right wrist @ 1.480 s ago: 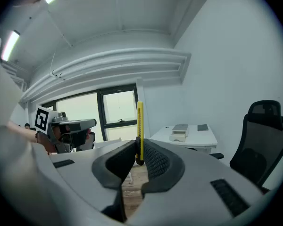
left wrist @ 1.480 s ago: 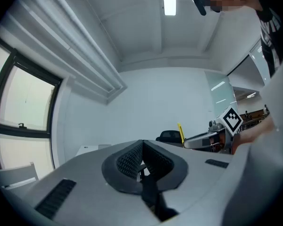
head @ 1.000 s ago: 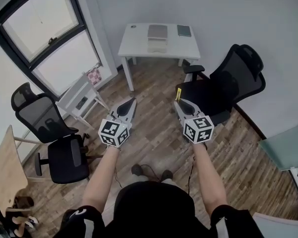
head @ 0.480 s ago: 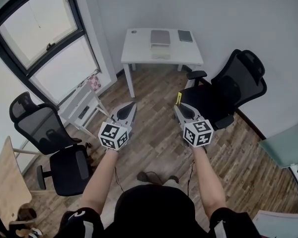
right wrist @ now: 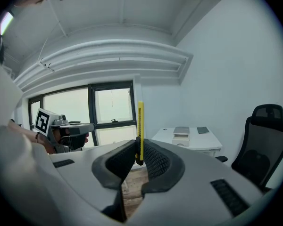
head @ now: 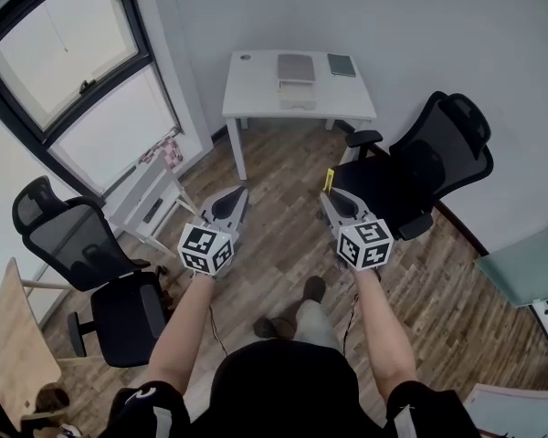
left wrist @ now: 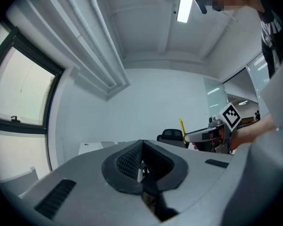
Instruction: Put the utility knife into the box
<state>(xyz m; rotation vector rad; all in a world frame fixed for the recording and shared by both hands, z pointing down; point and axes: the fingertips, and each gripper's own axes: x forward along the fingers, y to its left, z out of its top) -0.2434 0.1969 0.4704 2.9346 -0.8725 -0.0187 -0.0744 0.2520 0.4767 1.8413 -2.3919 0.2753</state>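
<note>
Biggest thing here is the floor, brown wood-grain planks, with a tall black-framed window along the left wall. Against the far wall stands a white rectangular surface on straight legs. There's a black mesh-back office chair on the right and a second chair of the same kind on the left.

On the surface sits a flat, grey-topped box. I'm fairly sure it's a box, but it's small from up here. A dark flat pad lies just beside it.

Both tools are held out over the floor, side by side, each a smooth grey pointed shell. The left tool has its ribbed black rubber pads pressed together with nothing between them. The right tool is clenched on the utility knife, a slim yellow plastic strip that stands upright out of the pads. So the knife is up in the air, well apart from the box.
</note>
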